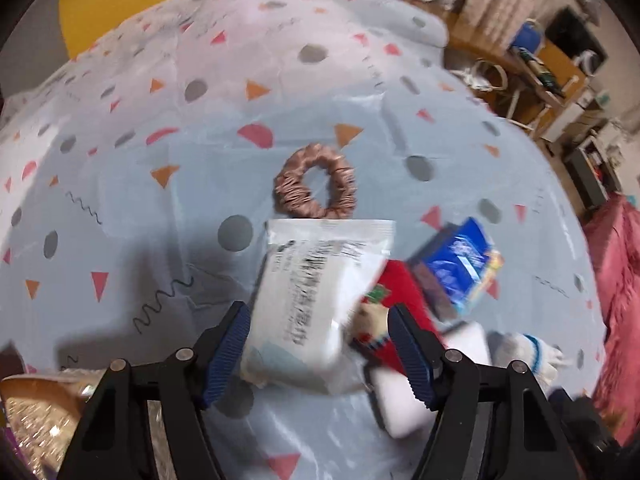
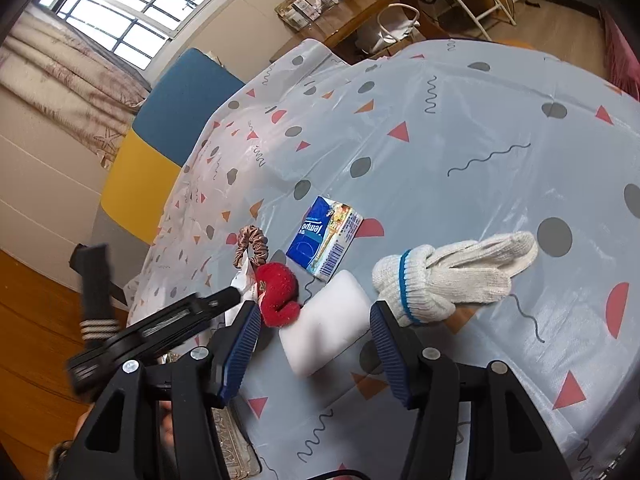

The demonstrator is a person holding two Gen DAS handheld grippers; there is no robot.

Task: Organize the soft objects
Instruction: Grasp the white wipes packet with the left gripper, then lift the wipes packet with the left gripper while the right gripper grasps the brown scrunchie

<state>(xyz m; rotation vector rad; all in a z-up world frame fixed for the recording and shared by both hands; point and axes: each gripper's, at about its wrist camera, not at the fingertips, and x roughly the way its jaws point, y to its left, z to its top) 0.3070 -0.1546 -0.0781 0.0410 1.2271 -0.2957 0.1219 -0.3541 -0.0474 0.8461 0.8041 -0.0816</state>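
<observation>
My left gripper (image 1: 318, 309) hovers open over a white plastic packet (image 1: 312, 300). Its left pad is at the packet's edge and its right pad is above a red knitted item (image 1: 400, 292). A brown scrunchie (image 1: 316, 186) lies just beyond, with a blue tissue pack (image 1: 460, 264) to the right. My right gripper (image 2: 314, 308) is open above a white foam block (image 2: 324, 328), touching nothing. Around the block lie the red knitted item (image 2: 278, 294), the tissue pack (image 2: 326, 236), the scrunchie (image 2: 250, 242) and a white knit glove (image 2: 452, 276). The left gripper (image 2: 160, 324) reaches in from the left.
A grey patterned tablecloth (image 2: 480, 140) covers the table, whose edge drops off at the left. A blue and yellow chair back (image 2: 160, 140) stands behind it. A gold glittery thing (image 1: 28, 412) sits at the near left. Desks and shelves (image 1: 540, 60) fill the far right.
</observation>
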